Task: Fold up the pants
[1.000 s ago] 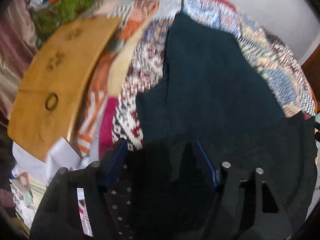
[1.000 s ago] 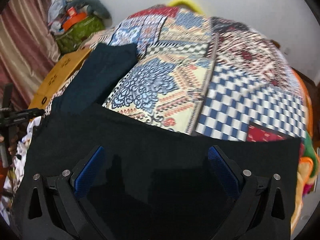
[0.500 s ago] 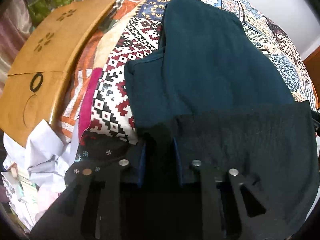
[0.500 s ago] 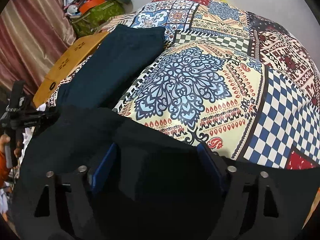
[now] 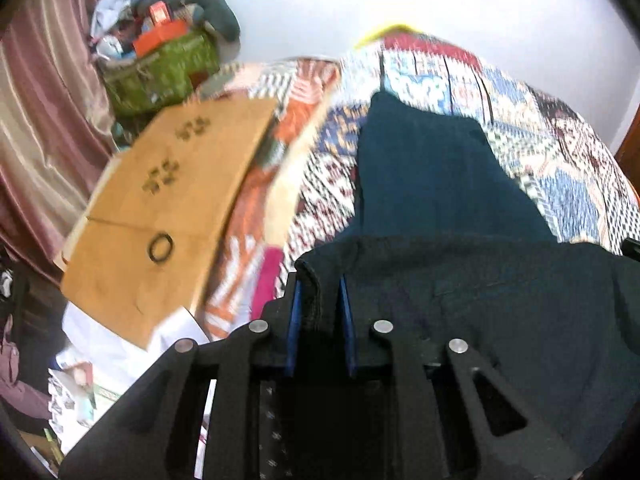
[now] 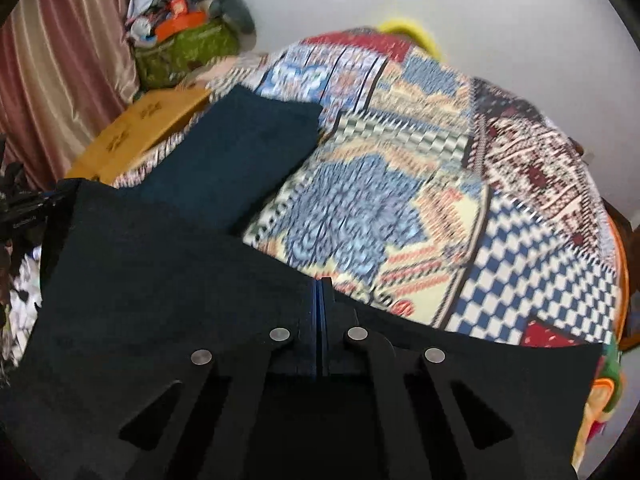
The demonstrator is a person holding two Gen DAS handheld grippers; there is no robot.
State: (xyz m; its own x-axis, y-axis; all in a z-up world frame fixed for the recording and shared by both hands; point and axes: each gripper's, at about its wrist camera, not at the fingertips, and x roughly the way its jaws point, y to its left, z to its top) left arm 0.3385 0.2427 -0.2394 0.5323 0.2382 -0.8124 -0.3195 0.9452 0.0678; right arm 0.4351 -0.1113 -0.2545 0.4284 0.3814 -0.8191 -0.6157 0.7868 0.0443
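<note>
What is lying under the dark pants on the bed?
The patterned patchwork bedspread lies under the dark pants, visible all around them. Whatever lies directly beneath the cloth is covered.

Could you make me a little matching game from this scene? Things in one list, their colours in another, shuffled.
Things:
1. pants
2. cardboard box
3. bag
4. curtain

Colours:
A. green
B. dusty pink
C. dark teal
D. tan

Pairs: 1-C, 2-D, 3-A, 4-B
</note>
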